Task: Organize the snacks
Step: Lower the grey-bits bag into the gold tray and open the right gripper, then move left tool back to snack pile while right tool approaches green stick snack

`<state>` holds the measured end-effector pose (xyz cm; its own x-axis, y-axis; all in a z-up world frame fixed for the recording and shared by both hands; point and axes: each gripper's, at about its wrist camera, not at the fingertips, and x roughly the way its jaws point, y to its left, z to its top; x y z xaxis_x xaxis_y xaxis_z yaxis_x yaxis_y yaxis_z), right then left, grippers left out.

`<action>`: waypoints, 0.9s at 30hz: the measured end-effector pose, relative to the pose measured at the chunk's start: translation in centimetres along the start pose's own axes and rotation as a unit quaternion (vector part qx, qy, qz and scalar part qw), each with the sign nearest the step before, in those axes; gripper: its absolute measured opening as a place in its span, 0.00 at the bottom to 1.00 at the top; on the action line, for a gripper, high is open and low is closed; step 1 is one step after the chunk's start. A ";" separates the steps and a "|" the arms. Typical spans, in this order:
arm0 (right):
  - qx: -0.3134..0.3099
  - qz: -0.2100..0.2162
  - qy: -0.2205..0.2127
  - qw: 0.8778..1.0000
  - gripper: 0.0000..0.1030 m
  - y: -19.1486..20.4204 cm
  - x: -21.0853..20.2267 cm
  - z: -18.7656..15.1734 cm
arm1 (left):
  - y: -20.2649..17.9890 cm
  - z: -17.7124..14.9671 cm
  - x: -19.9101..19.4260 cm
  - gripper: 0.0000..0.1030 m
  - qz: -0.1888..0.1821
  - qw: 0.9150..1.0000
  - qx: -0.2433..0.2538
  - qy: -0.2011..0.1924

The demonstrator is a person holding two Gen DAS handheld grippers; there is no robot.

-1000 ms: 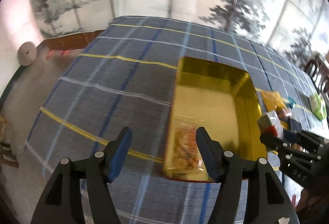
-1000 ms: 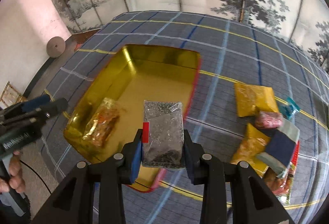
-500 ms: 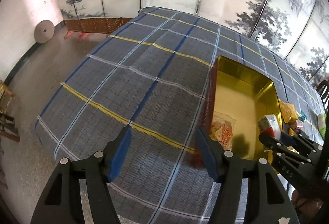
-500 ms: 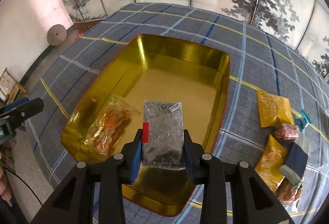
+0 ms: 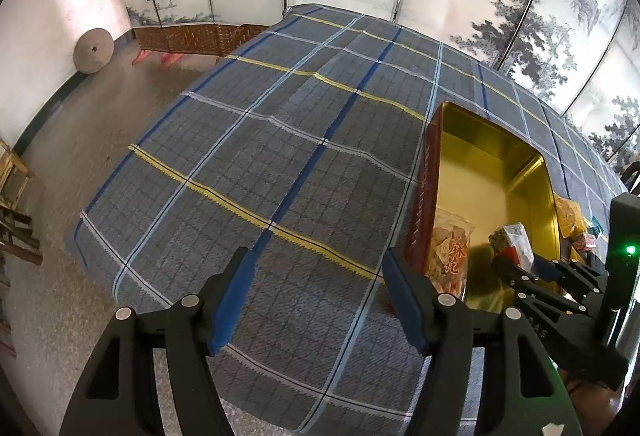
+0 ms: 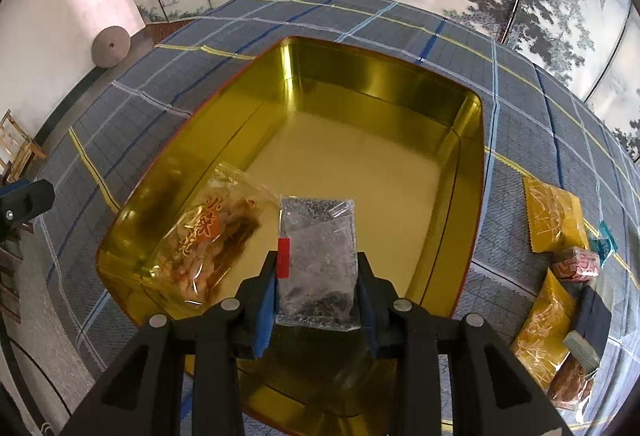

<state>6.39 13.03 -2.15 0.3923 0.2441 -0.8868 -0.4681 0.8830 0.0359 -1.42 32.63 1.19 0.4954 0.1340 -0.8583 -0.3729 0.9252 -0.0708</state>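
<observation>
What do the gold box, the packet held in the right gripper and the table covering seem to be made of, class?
Gold box: probably tin-plate metal, glossy; its walls mirror light.
Packet in the right gripper: clear plastic film, shiny and crinkled, dark bits showing through.
Table covering: woven checked cloth, matte, slightly rippled.

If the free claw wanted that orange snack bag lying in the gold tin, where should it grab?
Probably the bag's crinkled top seal, coming from above: it lies flat against the tin's left wall, so its sides are hard to reach.

My left gripper [image 5: 316, 300] points steeply down, jaws apart, empty; my right gripper [image 6: 316, 300] is clamped on a packet [image 6: 318, 260], angled down
</observation>
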 end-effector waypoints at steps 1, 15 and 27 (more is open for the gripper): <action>0.000 0.001 0.003 1.000 0.34 0.1 0.2 0.0 | 0.0 0.0 0.0 0.62 0.000 1.000 0.000 0.001; -0.010 0.002 0.004 1.000 0.36 0.3 0.5 -0.1 | -1.2 -0.5 0.6 0.62 -0.007 1.000 0.009 0.013; -0.011 0.015 -0.034 0.999 0.42 -0.7 -3.0 -0.2 | -3.0 -0.7 0.1 0.62 -0.016 1.000 0.022 0.009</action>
<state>5.33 11.59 0.39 0.4312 0.2979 -0.8517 -0.4969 0.8663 0.0514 -0.85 29.63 0.96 0.4922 0.0975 -0.8650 -0.3224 0.9435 -0.0771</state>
